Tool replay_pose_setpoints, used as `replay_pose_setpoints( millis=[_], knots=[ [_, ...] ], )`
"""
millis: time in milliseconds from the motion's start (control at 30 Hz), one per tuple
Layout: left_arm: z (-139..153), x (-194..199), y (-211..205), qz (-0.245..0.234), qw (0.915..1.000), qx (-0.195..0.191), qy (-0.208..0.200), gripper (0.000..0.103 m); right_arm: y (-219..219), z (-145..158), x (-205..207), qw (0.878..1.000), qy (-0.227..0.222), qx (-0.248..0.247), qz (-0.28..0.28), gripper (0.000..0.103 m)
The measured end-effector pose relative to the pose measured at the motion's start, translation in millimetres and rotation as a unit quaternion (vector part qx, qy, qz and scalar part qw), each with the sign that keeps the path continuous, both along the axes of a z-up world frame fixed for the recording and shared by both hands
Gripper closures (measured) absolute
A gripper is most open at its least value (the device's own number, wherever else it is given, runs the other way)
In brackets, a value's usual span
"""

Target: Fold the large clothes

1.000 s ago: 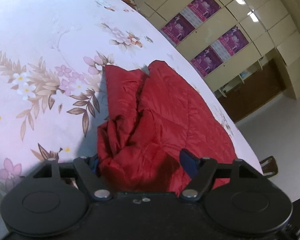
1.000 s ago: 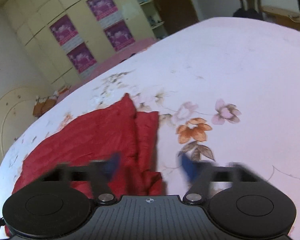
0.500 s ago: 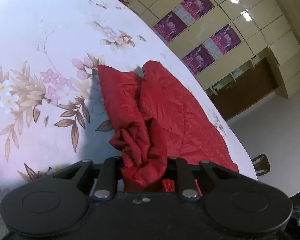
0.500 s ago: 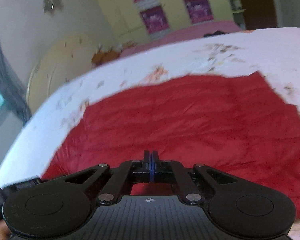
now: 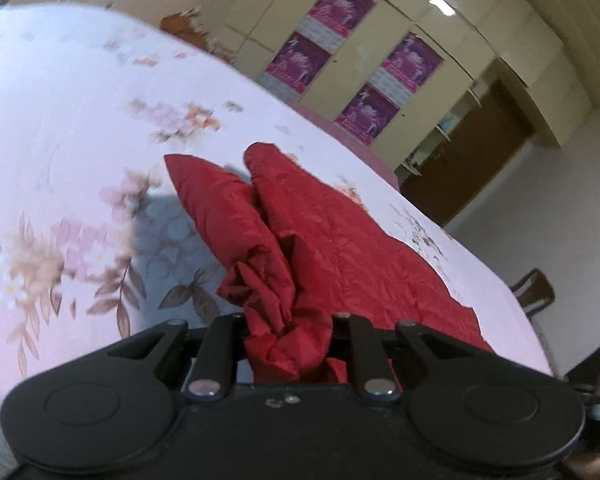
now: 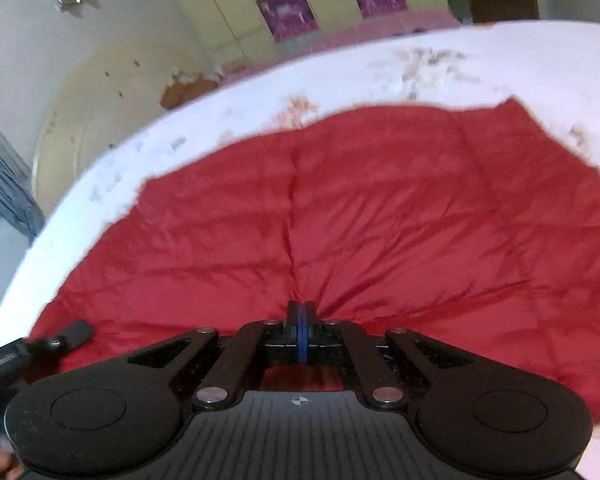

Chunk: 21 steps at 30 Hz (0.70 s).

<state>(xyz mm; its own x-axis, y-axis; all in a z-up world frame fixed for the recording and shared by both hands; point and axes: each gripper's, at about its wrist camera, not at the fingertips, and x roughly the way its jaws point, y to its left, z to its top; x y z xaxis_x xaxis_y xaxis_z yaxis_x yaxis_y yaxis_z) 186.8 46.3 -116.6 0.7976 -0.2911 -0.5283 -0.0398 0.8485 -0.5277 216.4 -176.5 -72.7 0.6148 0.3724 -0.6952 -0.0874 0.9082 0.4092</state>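
The red garment [image 6: 380, 216] lies spread across the floral bedsheet [image 5: 60, 120], most of it flat, one end bunched. The left gripper [image 5: 288, 332] is clamped on that bunched end; its jaws have just been closing, with a thick wad of red cloth filling the gap between them. The right gripper [image 6: 299, 320] has its blue pads pressed together at the near edge of the garment; creases radiate from that point, so a thin layer of fabric appears pinched, though this cannot be confirmed. Judged step: both edges secured, start of a fold. The next move calls for lifting both holds together and carrying them over the flat part without letting the fabric slip
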Motion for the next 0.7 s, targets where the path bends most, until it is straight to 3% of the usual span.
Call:
replay_pose_setpoints(
  millis=[133, 233, 367, 533, 633, 700],
  knots=[
    [16, -5, -10, -0.017, 0.999, 0.035, -0.022, 0.087, -11, 6, -22, 1.0, 0.013, 0.017, 0.0, 0.103],
    [26, -7, -17, -0.028, 0.9984, 0.036, -0.034, 0.087, -4, -16, -26, 0.999, 0.049, 0.016, 0.003, 0.103],
    [42, -9, -34, -0.055, 0.9959, 0.04, -0.06, 0.087, -3, -43, -28, 0.997, 0.063, 0.034, -0.018, 0.103],
    [64, -12, -59, -0.085, 0.9899, 0.072, -0.088, 0.087, -8, -42, -29, 0.997, 0.069, 0.044, -0.015, 0.103],
    [74, -12, -75, -0.098, 0.986, 0.092, -0.098, 0.087, -40, -16, -43, 0.997, 0.017, 0.054, -0.049, 0.103],
    [79, -12, -87, -0.109, 0.9837, 0.1, -0.102, 0.087, -70, 0, -52, 0.997, -0.011, 0.026, -0.078, 0.103]
  ],
)
